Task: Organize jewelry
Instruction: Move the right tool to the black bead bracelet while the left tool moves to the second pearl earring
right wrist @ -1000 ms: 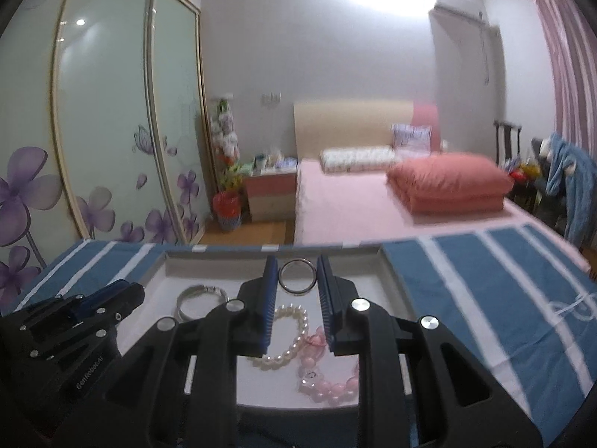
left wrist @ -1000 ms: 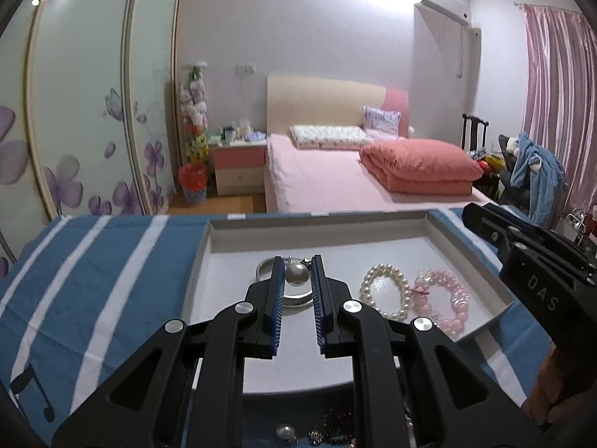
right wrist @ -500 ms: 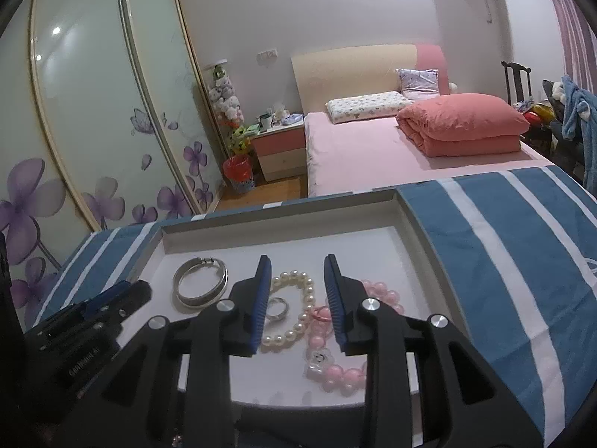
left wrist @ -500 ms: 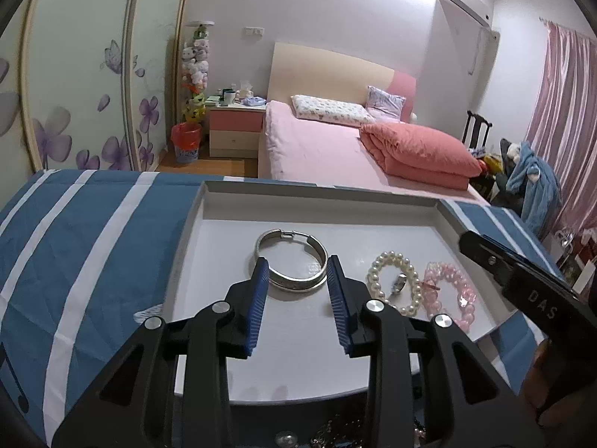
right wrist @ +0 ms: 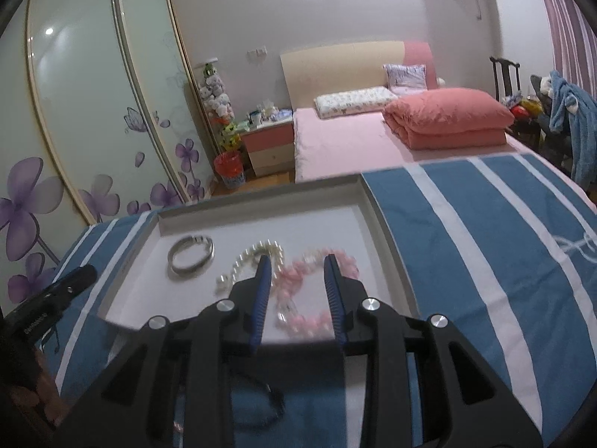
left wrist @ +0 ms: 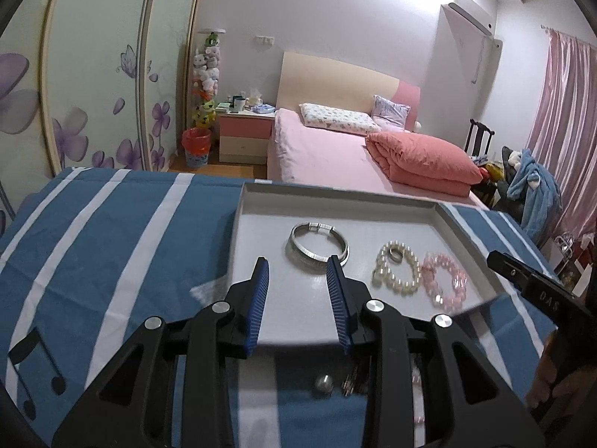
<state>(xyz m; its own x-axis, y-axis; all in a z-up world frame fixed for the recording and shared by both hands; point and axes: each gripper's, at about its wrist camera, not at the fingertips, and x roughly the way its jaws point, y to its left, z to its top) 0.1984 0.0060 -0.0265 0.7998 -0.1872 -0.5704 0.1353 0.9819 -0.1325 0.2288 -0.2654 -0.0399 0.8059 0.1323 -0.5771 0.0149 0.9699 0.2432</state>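
In the white tray (left wrist: 455, 224), from left to right, lie a silver bangle (left wrist: 317, 248), a pearl bracelet (left wrist: 397, 270) with a small ring (left wrist: 396, 253) inside its loop, and a pink bead bracelet (left wrist: 446, 280). The bangle looks stiff, light and slippery, best pinched across its band; the beaded strands look limp and should be taken by a few beads. The left gripper (left wrist: 298, 283) and right gripper (right wrist: 296, 280) both hang spread and empty above the tray's near edge.

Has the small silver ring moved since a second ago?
Yes. It left the right claw, now open, and lies inside the pearl bracelet as the ring on the tray.
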